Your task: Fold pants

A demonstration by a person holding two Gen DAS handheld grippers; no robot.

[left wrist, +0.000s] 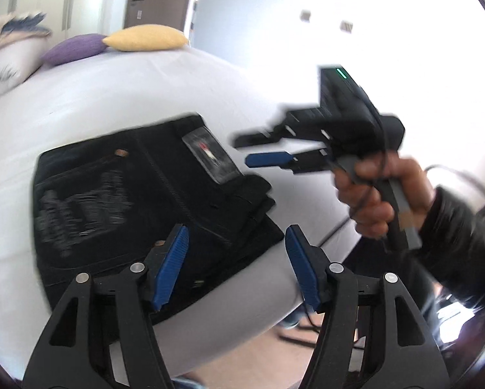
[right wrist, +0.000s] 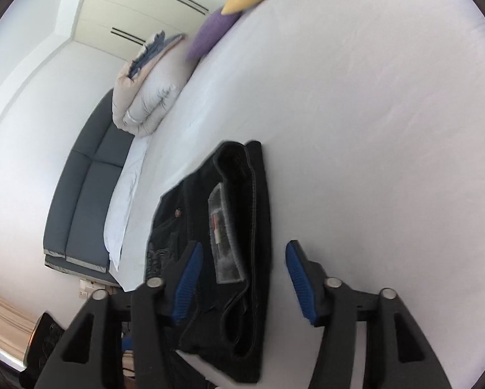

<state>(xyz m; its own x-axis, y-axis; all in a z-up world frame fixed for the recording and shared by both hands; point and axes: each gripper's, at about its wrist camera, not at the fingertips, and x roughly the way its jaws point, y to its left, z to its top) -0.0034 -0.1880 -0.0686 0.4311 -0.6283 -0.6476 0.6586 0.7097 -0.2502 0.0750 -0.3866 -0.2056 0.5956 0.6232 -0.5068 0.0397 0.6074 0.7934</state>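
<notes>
Black folded pants (left wrist: 128, 194) lie near the edge of a white bed (left wrist: 112, 97), a clear label patch (left wrist: 210, 155) on top. My left gripper (left wrist: 238, 231) hovers open over the pants' near corner, nothing between its blue pads. In the left wrist view my right gripper (left wrist: 261, 149) hangs just right of the pants, held by a hand (left wrist: 372, 194), jaws slightly apart and empty. In the right wrist view the right gripper (right wrist: 244, 246) stands open above the pants (right wrist: 239, 194); the pads do not touch the cloth.
A yellow cushion (left wrist: 145, 37), a purple cushion (left wrist: 73, 48) and a rolled duvet (right wrist: 148, 97) lie at the bed's far end. A grey padded headboard (right wrist: 83, 194) stands behind. The bed edge (left wrist: 242, 291) drops to the floor below my left gripper.
</notes>
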